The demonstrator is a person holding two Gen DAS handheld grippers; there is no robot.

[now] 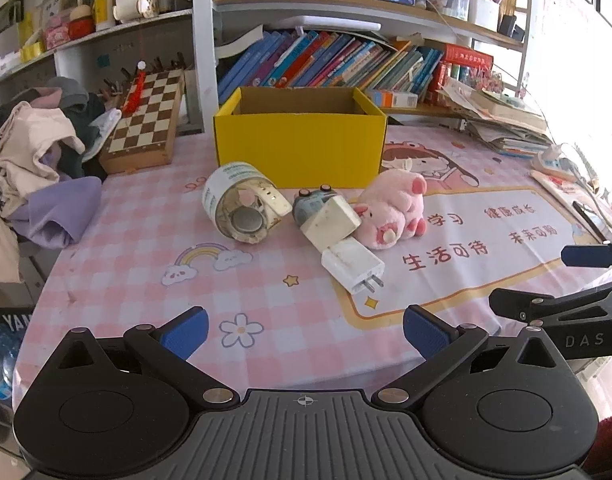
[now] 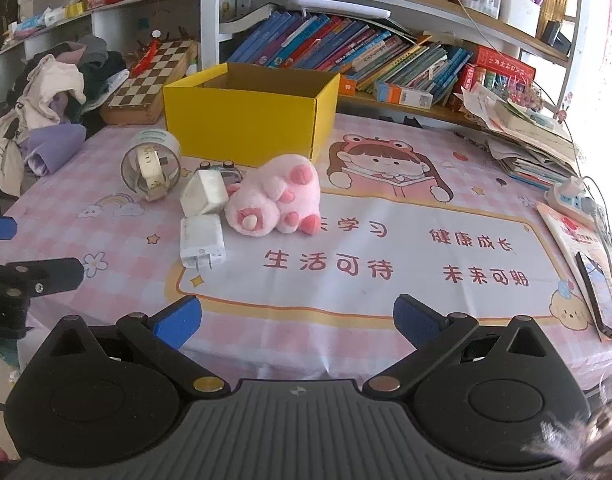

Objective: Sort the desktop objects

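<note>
Pink plush pig lying on its side mid-table on the pink checked cartoon tablecloth, just in front of the open yellow cardboard box. Touching its left flank, two white plug-in chargers, one propped on the other. Behind them a small grey toy car; further left a tipped clear jar holding a watch. Left gripper and right gripper low at the near table edge, both spread wide, grasping nothing

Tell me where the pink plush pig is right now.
In both wrist views the pig lies on the tablecloth just in front of the yellow box, with two white chargers touching its left side.
</note>
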